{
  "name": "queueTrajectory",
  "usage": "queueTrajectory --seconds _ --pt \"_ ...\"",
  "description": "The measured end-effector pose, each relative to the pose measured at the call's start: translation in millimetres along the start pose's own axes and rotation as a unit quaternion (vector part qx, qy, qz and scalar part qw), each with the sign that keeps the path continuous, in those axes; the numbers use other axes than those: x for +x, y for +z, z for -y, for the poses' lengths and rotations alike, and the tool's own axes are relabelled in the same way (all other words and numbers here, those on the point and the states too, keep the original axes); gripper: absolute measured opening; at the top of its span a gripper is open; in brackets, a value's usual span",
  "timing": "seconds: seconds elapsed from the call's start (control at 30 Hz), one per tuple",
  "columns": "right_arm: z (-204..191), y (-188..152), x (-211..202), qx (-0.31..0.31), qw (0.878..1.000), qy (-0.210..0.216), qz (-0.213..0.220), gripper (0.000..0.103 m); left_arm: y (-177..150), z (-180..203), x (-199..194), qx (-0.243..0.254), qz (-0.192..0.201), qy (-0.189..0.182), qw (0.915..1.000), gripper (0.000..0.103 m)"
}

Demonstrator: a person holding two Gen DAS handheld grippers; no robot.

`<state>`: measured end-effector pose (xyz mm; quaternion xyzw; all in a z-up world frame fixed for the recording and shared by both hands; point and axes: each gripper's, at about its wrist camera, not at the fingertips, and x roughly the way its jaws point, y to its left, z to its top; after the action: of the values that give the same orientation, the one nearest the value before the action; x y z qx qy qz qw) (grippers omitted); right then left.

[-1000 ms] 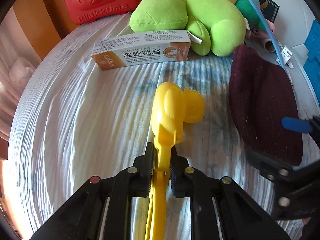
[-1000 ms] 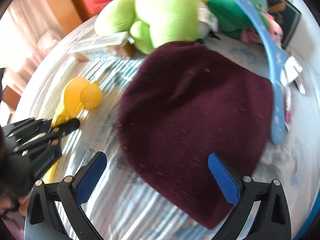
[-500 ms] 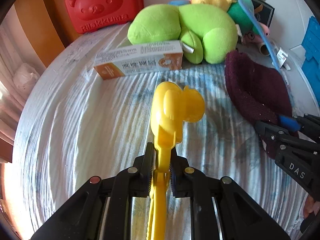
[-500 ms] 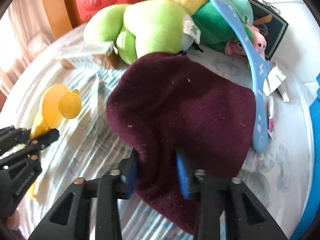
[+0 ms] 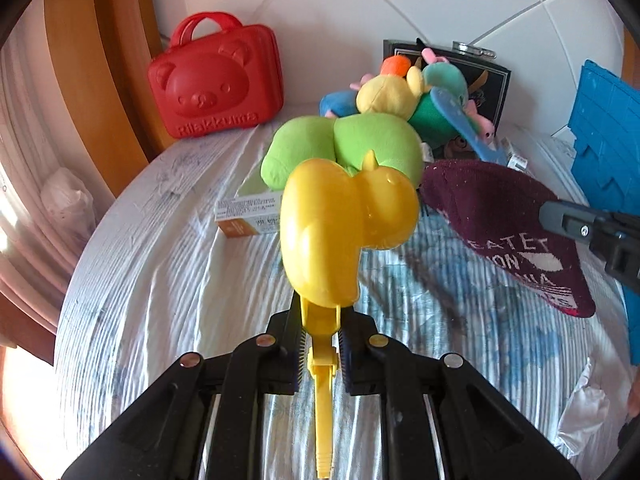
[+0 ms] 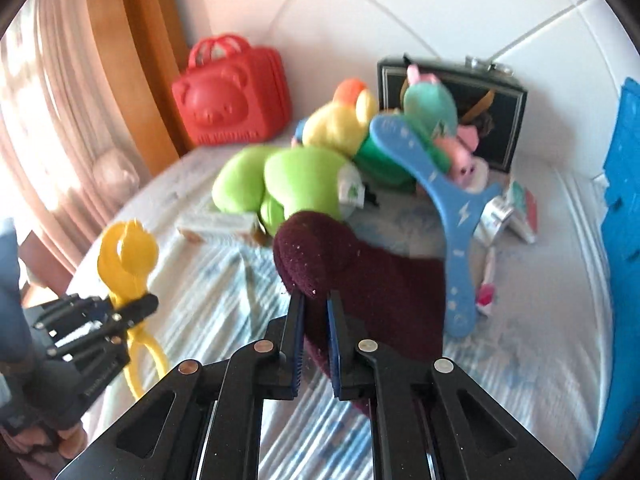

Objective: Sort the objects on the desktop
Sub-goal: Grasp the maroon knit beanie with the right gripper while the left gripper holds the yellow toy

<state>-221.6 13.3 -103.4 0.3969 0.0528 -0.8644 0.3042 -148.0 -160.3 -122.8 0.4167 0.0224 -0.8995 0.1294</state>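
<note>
My left gripper [image 5: 322,322] is shut on the stem of a yellow duck-shaped plastic tongs toy [image 5: 340,232] and holds it lifted off the striped cloth; it also shows in the right wrist view [image 6: 126,252]. My right gripper [image 6: 316,312] is shut on a fold of a dark maroon knit hat [image 6: 360,276] and lifts it; the hat hangs in the air in the left wrist view [image 5: 500,224], white lettering showing. The right gripper body [image 5: 592,232] shows at the right edge of the left wrist view.
A green plush [image 5: 344,148] and more soft toys [image 6: 352,120] lie piled at the back. A white-orange carton [image 5: 248,216] lies in front of them. A red bear case [image 5: 216,84] stands far left. A blue hanger [image 6: 448,216], a black box [image 6: 496,104] and blue panels [image 5: 604,136] are at right.
Both grippers have risen from the cloth. The yellow toy is lifted off the surface. The right gripper closed on the maroon hat and raised it.
</note>
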Motion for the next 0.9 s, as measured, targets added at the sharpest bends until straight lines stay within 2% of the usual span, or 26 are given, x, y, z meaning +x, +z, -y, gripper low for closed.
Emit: queueTrajectory --seconds 0.17,0.3,0.4,0.43,0.5,0.6,0.7,0.73,0.8,0.87,0.9 --pt "-0.2 4.7 -35.7 0.007 0.999 0.007 0.035 0.011 4.7 5.4 -25.0 0.004 0.023 -0.005 0.9997 0.014" --pt "0.5 12.7 -63.5 0.006 0.998 0.01 0.068 0.011 14.1 10.8 -54.5 0.008 0.058 -0.008 0.9982 0.014" --pt "2.6 19.0 -89.0 0.009 0.995 0.014 0.097 0.006 19.9 16.4 -70.0 0.01 0.074 -0.013 0.9971 0.014" --pt "3.9 21.4 -99.6 0.01 0.994 0.014 0.11 0.001 20.7 18.6 -73.7 0.011 0.078 -0.014 0.9968 0.014" --pt "4.6 25.0 -112.9 0.005 0.993 0.005 0.12 0.001 20.6 24.6 -80.3 0.016 0.083 -0.015 0.9963 0.014" --pt "10.7 24.2 -111.5 0.01 0.996 -0.011 0.087 0.001 14.1 27.7 -79.3 0.016 0.073 -0.023 0.997 0.014" --pt "20.3 5.4 -93.8 0.025 0.999 -0.013 0.041 0.004 -2.2 27.1 -59.9 0.014 0.036 -0.023 0.999 0.014" --pt "22.4 -3.1 -85.1 0.027 0.999 -0.017 0.024 0.009 -10.3 26.9 -49.1 0.012 0.016 -0.023 0.9995 0.014" --pt "28.2 -22.9 -61.4 0.034 0.999 -0.02 -0.021 0.027 -25.9 27.9 -31.0 0.011 -0.014 -0.026 0.9995 0.014" --pt "36.2 -48.4 -35.8 0.049 0.996 -0.034 -0.064 0.083 -41.2 31.9 -13.0 0.013 -0.044 -0.026 0.9986 0.014" --pt "40.5 -58.3 -26.5 0.058 0.994 -0.039 -0.079 0.091 -46.1 34.2 -7.7 0.014 -0.053 -0.027 0.9981 0.014"
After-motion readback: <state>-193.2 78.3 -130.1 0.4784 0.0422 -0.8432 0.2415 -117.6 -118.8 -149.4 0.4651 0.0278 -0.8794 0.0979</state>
